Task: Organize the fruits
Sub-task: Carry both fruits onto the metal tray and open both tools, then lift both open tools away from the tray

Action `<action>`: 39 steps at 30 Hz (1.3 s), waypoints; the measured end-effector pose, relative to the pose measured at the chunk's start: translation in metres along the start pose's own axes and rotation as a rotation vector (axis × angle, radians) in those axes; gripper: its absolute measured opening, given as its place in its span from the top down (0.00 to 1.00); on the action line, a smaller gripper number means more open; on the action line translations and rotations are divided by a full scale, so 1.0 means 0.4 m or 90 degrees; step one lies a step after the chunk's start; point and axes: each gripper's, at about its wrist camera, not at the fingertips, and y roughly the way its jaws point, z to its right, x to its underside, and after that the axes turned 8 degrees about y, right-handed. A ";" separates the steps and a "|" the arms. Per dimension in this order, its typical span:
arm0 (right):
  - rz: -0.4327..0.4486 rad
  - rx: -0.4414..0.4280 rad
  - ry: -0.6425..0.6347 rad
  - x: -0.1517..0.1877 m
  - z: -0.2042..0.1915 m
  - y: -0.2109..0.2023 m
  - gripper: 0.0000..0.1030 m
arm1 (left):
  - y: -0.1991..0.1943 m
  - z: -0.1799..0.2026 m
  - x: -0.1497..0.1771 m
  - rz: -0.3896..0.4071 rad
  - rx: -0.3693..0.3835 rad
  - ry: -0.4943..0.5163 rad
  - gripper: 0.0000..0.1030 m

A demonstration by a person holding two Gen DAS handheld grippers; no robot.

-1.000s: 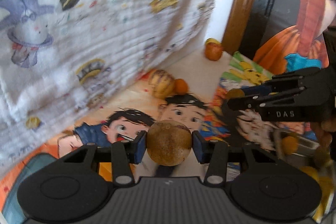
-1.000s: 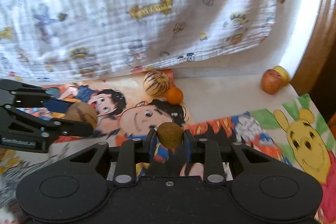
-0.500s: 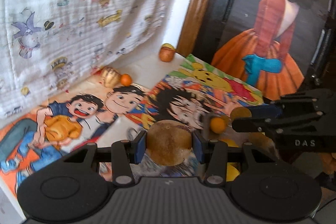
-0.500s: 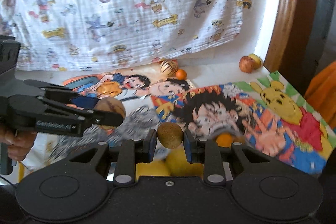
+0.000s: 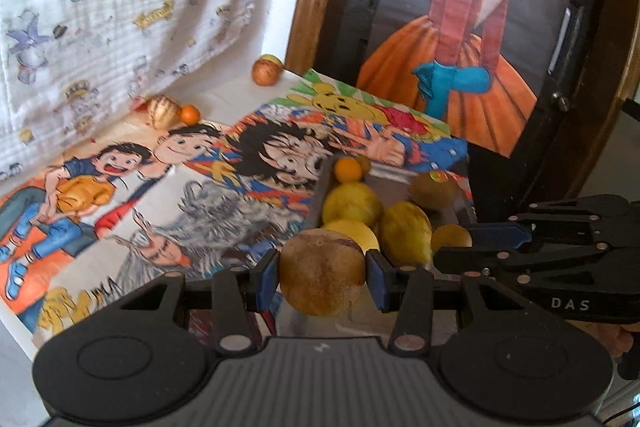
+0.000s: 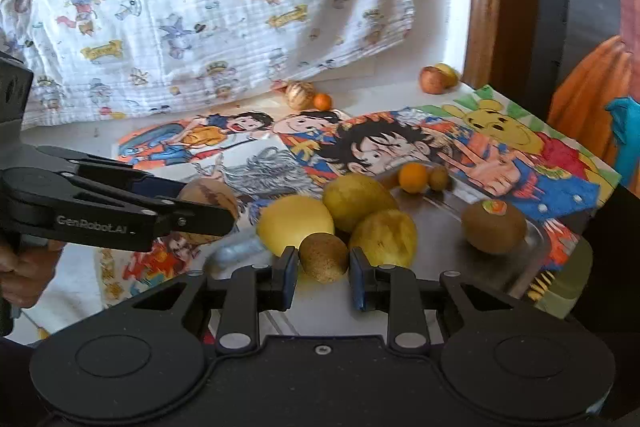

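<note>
Left wrist: tray hidden behind fruit.

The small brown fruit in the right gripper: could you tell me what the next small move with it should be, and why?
Probably lower the right gripper a little toward the bare part of the metal tray and only then open. The small brown fruit is clamped between its pads just in front of the yellow fruits in the tray, so it seems close enough to set down.
</note>
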 end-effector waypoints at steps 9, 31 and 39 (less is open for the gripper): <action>0.036 0.061 0.010 0.099 0.005 0.002 0.72 | 0.004 0.026 0.047 -0.011 0.024 0.001 0.52; 0.073 0.156 0.098 0.181 -0.001 0.046 0.69 | 0.073 0.031 0.080 -0.028 0.028 0.010 0.51; 0.096 0.176 0.136 0.197 0.000 0.027 0.66 | 0.072 0.016 0.094 -0.017 0.040 -0.010 0.50</action>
